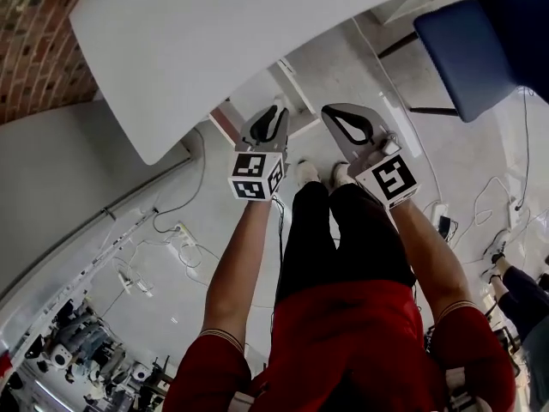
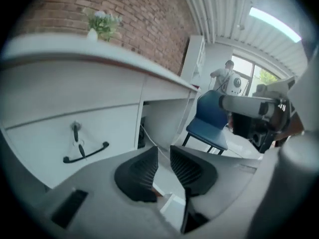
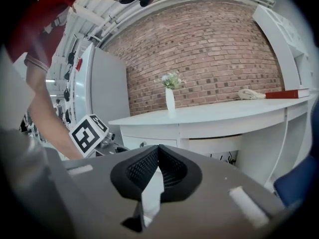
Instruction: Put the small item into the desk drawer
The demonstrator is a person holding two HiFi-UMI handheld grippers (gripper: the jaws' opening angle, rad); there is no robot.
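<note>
A white desk (image 1: pixel 214 41) fills the top of the head view, and both grippers hang in front of its edge above the floor. The left gripper (image 1: pixel 279 112) faces the shut drawer front (image 2: pixel 40 133), which has a dark curved handle (image 2: pixel 84 153) and a key (image 2: pixel 76 129) in its lock. The pads of the left gripper (image 2: pixel 164 153) stand a little apart with nothing between them. The right gripper (image 1: pixel 331 112) is beside it, and in its own view the right gripper (image 3: pixel 158 151) has its tips touching. No small item shows in any view.
A blue chair (image 1: pixel 480 41) stands to the right of the desk. A vase with flowers (image 3: pixel 170 96) and a red book (image 3: pixel 289 93) sit on the desktop. Cables and a power strip (image 1: pixel 182 230) lie on the floor. My feet (image 1: pixel 319 173) are just under the grippers.
</note>
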